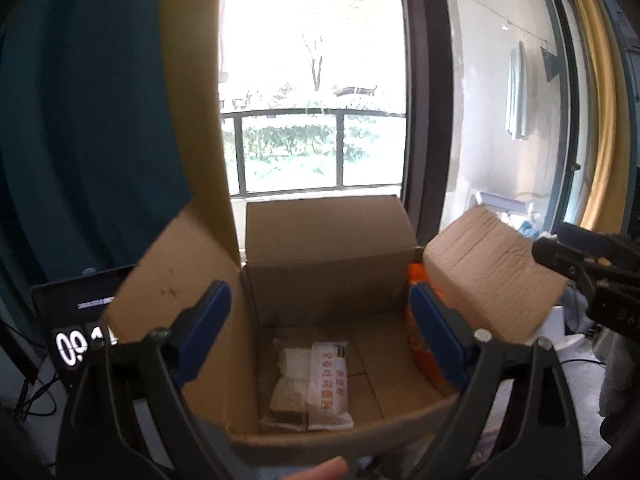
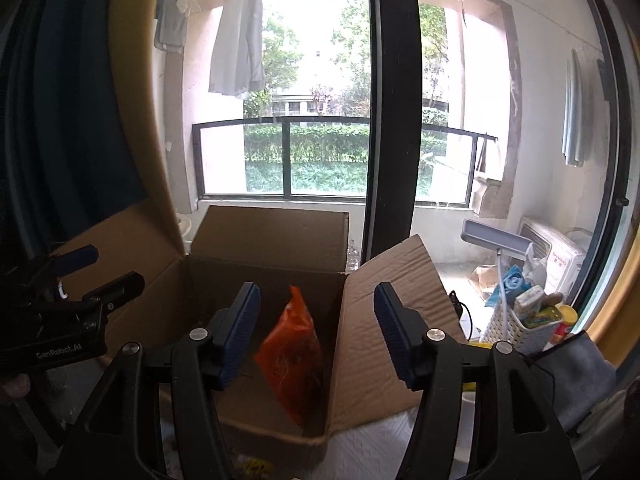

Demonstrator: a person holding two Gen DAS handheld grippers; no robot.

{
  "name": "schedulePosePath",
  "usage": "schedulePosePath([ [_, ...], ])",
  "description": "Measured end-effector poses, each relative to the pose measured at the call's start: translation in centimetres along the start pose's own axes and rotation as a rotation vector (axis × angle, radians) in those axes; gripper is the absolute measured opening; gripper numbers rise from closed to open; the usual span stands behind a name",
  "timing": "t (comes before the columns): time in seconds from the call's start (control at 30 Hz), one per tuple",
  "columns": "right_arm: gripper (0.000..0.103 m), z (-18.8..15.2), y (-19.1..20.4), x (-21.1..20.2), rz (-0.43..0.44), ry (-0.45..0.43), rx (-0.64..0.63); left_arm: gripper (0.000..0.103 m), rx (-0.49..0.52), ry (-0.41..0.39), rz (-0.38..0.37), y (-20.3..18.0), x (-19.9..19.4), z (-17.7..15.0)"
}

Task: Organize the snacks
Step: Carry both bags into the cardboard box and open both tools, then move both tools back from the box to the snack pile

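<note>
An open cardboard box (image 1: 324,276) stands in front of a window, flaps up. Two white snack packets (image 1: 310,386) lie flat on its floor. An orange snack bag (image 2: 292,354) leans upright against the box's right wall; it also shows in the left wrist view (image 1: 426,354). My left gripper (image 1: 320,336) is open and empty, held above the box's near edge. My right gripper (image 2: 316,332) is open and empty above the box, with the orange bag seen between its fingers (image 2: 240,332). Each gripper shows at the edge of the other's view.
A white slatted basket (image 2: 516,330) with several snacks stands to the right of the box. A grey cloth (image 2: 580,380) lies near it. A dark screen with a timer (image 1: 76,320) stands left of the box. The window frame (image 2: 392,120) is behind.
</note>
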State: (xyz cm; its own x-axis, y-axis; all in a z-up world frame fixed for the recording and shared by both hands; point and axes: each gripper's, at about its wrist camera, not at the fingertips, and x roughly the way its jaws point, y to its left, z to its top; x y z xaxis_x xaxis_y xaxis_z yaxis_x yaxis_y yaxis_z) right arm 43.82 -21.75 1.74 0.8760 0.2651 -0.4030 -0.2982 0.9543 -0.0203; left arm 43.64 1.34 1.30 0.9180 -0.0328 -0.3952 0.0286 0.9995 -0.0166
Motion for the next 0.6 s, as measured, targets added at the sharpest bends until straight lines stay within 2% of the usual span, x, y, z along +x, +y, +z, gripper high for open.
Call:
schedulePosePath([
  [0.23, 0.063, -0.7, 1.1, -5.0, 0.026, -0.024, -0.038, 0.092, 0.007, -0.038, -0.032, 0.0, -6.4, -0.9],
  [0.6, 0.063, -2.2, 2.2, -12.5, 0.083, -0.078, -0.034, 0.092, 0.013, -0.06, -0.034, 0.8, -15.8, -4.6],
])
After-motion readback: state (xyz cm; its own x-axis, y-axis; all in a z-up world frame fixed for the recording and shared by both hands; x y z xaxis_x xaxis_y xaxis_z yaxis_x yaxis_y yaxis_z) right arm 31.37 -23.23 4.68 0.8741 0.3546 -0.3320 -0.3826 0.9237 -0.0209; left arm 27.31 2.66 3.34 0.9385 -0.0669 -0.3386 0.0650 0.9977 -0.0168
